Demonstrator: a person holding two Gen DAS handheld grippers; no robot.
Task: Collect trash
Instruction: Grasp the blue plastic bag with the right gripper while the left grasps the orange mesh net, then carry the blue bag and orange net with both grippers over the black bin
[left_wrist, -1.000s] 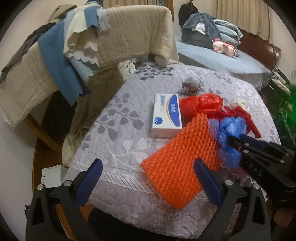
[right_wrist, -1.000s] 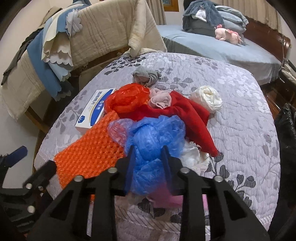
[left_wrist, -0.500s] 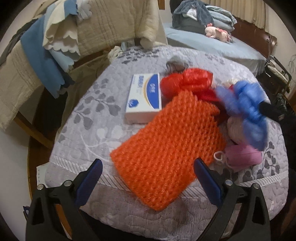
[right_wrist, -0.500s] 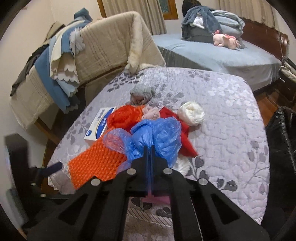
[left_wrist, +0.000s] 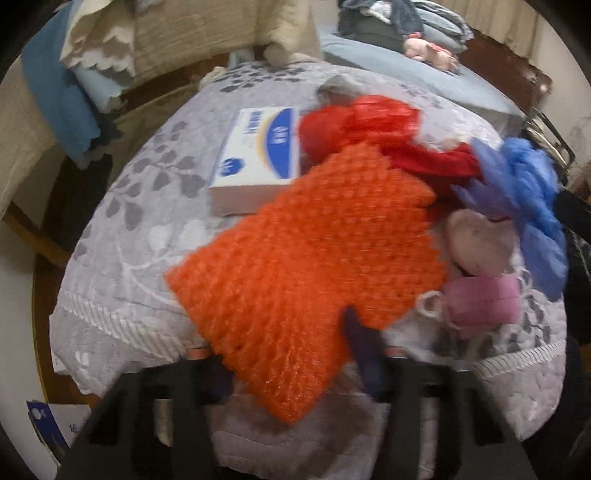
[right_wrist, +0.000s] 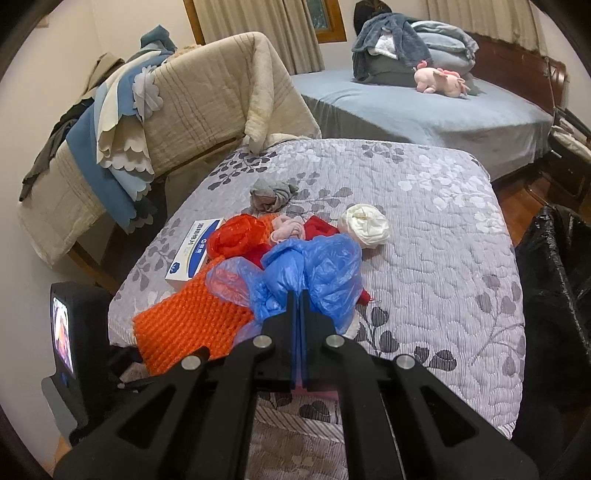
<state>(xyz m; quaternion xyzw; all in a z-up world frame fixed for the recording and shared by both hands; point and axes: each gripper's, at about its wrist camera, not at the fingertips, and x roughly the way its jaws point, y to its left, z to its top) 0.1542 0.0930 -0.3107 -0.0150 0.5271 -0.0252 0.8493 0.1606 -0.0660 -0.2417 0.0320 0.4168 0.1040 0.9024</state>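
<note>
My right gripper (right_wrist: 298, 295) is shut on a crumpled blue plastic bag (right_wrist: 314, 266) and holds it lifted above the quilted table; the bag also shows in the left wrist view (left_wrist: 524, 199). An orange bubble-wrap sheet (left_wrist: 314, 266) lies at the table's near edge. My left gripper (left_wrist: 288, 343) is at its near corner, blurred, with its jaws closing around the sheet's edge. A red plastic bag (left_wrist: 365, 118), red cloth (left_wrist: 436, 162), a pink mask (left_wrist: 480, 299) and a white wad (right_wrist: 365, 225) lie behind.
A white and blue box (left_wrist: 258, 155) lies left of the orange sheet. A grey cloth ball (right_wrist: 271, 195) sits farther back. A black trash bag (right_wrist: 554, 280) hangs off the table's right. A blanket-covered chair (right_wrist: 207, 103) stands behind, left.
My right gripper shut on the blue bag and lifted it up and back. My left gripper moved in onto the orange sheet and its jaws narrowed from wide open.
</note>
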